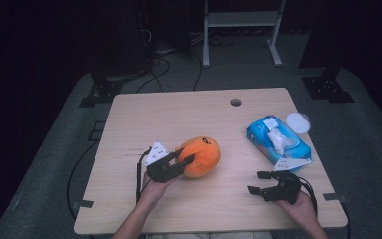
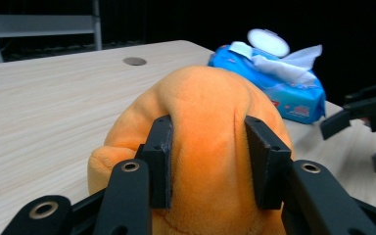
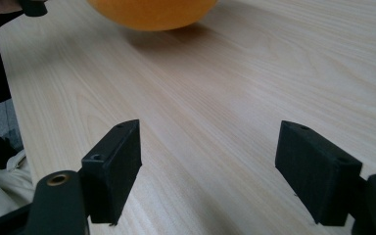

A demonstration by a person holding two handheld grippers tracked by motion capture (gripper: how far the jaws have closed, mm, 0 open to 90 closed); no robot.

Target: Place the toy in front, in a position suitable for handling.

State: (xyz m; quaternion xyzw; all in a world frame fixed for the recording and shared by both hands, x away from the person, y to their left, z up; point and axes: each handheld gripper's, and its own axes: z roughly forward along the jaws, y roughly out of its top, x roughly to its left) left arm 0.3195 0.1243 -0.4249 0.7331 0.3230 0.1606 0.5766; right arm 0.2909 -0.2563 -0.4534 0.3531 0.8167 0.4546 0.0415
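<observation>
Dark lab, stand legs [image 1: 206, 35], floor cables [image 1: 154, 69]

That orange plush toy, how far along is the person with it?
Done: the left gripper has closed on the orange plush toy, its pads denting the fabric. In hand: the toy, low over the table. Left: putting it wherever it goes. The right gripper waits open near the blue wipes pack.

Blue wipes pack [image 1: 278, 140] (lid open) on wooden table [image 1: 144, 112].
</observation>
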